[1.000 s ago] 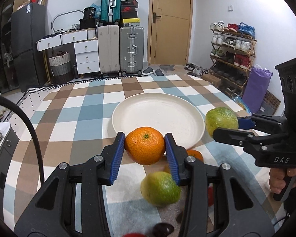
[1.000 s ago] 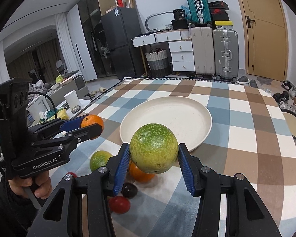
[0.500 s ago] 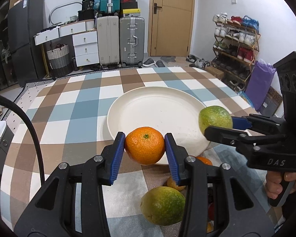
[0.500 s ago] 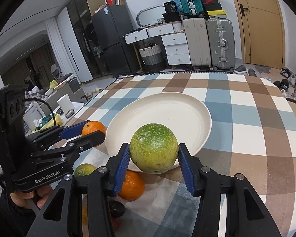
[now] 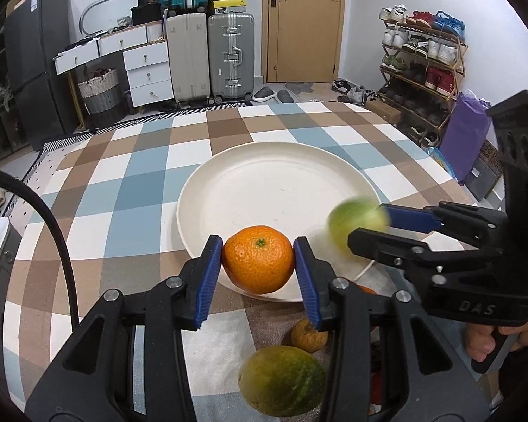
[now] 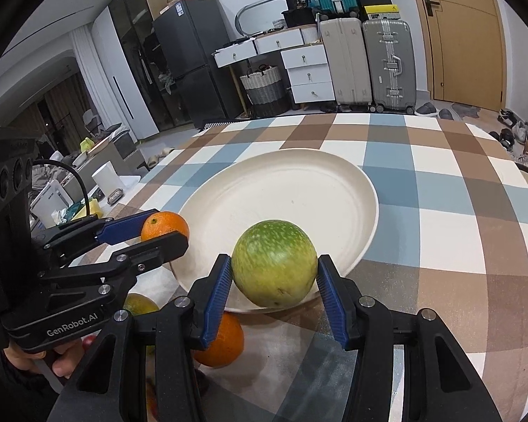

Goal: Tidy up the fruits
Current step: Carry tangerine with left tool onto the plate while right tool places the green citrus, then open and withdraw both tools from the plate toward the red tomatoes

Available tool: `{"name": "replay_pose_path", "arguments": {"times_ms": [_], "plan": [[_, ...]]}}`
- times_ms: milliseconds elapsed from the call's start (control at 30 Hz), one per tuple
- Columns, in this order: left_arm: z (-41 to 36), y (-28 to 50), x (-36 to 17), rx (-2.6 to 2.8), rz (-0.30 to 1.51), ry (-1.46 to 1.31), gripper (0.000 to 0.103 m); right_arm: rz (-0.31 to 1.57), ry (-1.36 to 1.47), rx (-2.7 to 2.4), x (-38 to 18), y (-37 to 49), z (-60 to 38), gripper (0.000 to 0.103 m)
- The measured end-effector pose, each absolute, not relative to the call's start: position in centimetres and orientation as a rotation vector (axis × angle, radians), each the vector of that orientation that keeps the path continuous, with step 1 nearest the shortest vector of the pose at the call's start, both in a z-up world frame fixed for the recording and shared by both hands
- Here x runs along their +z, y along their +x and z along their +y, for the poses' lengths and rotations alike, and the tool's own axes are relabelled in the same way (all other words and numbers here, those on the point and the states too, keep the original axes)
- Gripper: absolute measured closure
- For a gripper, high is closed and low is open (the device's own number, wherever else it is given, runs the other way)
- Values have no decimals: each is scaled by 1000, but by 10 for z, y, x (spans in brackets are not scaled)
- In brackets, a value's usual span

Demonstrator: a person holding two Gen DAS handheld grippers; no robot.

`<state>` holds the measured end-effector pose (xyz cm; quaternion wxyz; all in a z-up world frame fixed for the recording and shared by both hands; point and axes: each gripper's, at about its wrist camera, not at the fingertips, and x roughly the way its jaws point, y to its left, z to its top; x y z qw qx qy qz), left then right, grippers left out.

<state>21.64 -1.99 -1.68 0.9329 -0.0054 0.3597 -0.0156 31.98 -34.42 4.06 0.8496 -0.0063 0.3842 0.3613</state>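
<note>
1. An orange tangerine (image 5: 258, 264) was held tight between the blue pads (image 5: 207, 281) of the left gripper (image 5: 258, 274), in the lower middle of the left wrist view.
2. The tangerine was seen just over the near rim of a big white plate (image 5: 264, 190), which lay in the middle of the frame.
3. A green fruit (image 6: 274, 263) with pale spots was held between the blue pads of the right gripper (image 6: 274, 281), low in the middle of the right wrist view. A thin gap was seen at the right pad, so it cannot be told for sure how firmly it was squeezed.
4. The green fruit was seen over the near rim of the plate. In the left wrist view it looked blurry, at the right side of the frame.
5. A checked tablecloth (image 5: 140, 190) in blue, brown and white was spread under the plate.
6. More fruit was seen on the cloth near the bottom of the frames: a green and yellow fruit (image 5: 281, 381), a small orange fruit (image 5: 308, 336) just behind it, and another orange (image 6: 221, 341).
</note>
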Motion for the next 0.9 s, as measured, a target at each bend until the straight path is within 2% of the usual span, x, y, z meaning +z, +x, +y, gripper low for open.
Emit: {"name": "replay_pose_path", "arguments": {"times_ms": [100,167,233,267,367,500,533,633,900], "plan": [[-20,216,-17,-33,736,-9,64,779,-11,768,46,315,-347,51],[-20,215,-16,-27,732,-7,59,761,-10,771,48,312,-348,50],[-20,211,-13,-25,710,-3,32,758,-10,772,48,310,-350,39],[-19,208,-11,-12,695,-1,25,757,-16,770,48,309,-350,36],[-15,202,-5,-9,676,-19,20,749,-16,761,49,305,-355,34],[-10,188,3,-16,653,-30,10,741,-8,762,53,298,-361,17],[-9,182,5,-10,642,-26,2,736,-9,756,53,297,-362,14],[-4,163,12,4,608,-14,0,725,-20,739,57,289,-363,1],[14,115,19,49,590,-24,0,737,-75,736,61,269,-358,0]]}}
